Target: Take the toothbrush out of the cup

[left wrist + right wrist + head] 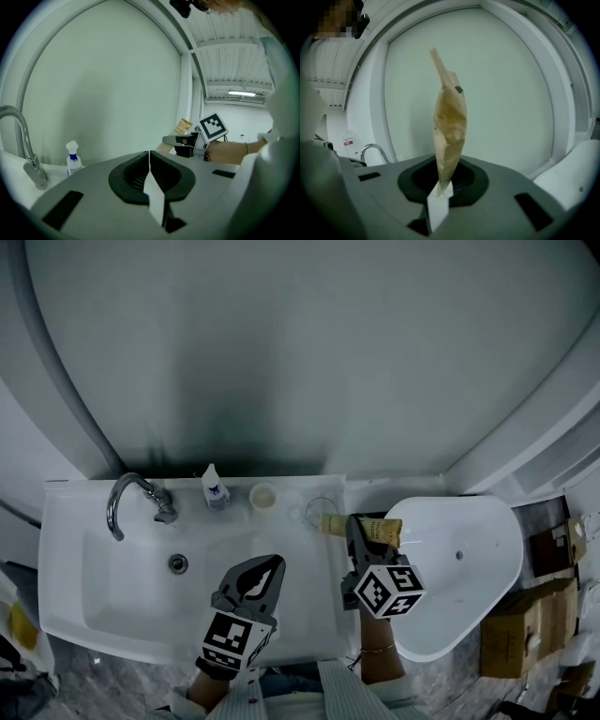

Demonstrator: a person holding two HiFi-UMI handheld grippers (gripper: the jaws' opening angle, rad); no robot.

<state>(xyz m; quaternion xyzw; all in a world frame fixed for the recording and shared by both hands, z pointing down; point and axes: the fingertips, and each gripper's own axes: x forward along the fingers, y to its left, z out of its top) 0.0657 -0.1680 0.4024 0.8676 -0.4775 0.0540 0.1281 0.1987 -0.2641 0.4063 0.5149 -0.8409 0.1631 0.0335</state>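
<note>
My right gripper (353, 521) is shut on the toothbrush in its brown paper wrapper (367, 528), holding it above the sink's right end. In the right gripper view the wrapper (450, 117) stands upright out of the closed jaws (442, 183). A clear glass cup (319, 511) stands on the sink ledge just left of the wrapper; I see nothing in it. My left gripper (274, 564) hovers over the basin, shut with nothing between its fingers. The left gripper view shows its jaws (149, 157) meeting, with the right gripper (174, 139) and wrapper (181, 127) beyond.
On the white sink's (84, 601) back ledge are a chrome tap (125, 499), a small spray bottle (215, 487) and a little white cup (264, 496). A white toilet bowl (469, 559) is at the right, with cardboard boxes (525, 624) beyond it. The curved wall rises behind.
</note>
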